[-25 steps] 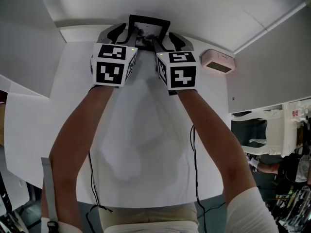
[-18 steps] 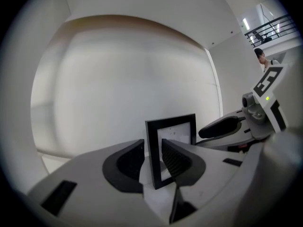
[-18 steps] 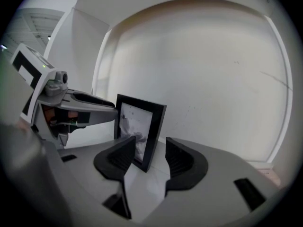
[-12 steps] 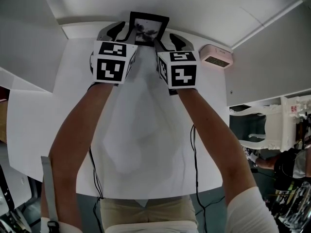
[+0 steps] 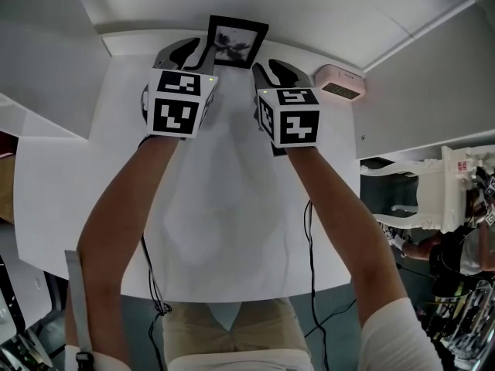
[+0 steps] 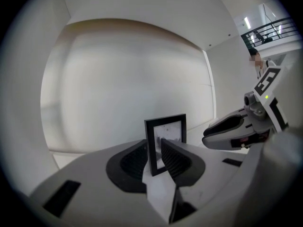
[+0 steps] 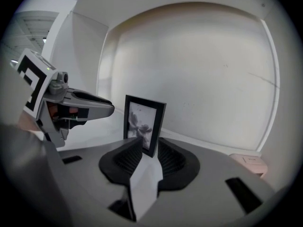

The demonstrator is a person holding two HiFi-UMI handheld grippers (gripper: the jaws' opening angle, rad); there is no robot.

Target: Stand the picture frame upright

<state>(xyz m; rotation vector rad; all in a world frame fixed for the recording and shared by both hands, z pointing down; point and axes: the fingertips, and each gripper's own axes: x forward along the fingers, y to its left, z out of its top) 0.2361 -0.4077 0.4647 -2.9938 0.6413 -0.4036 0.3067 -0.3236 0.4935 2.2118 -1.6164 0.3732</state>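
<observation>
A small black picture frame [image 5: 237, 41] with a flower print stands upright at the far edge of the white table [image 5: 224, 207], close to the wall. My left gripper [image 5: 197, 52] is shut on its left border; in the left gripper view that border [image 6: 152, 145] sits between the ribbed pads. My right gripper [image 5: 272, 69] is just off the frame's right side, a little back from it. Its jaws are closing with nothing pressed between them; the frame [image 7: 143, 122] stands just beyond their tips.
A small pinkish-white box [image 5: 338, 82] lies at the table's far right, near my right gripper. A white wall [image 5: 325, 14] rises straight behind the frame. White furniture [image 5: 433, 199] stands off the table to the right. Cables hang over the near edge.
My right gripper has come off the frame's right side and drawn back toward me. The left gripper stays on the frame, which stands by the wall.
</observation>
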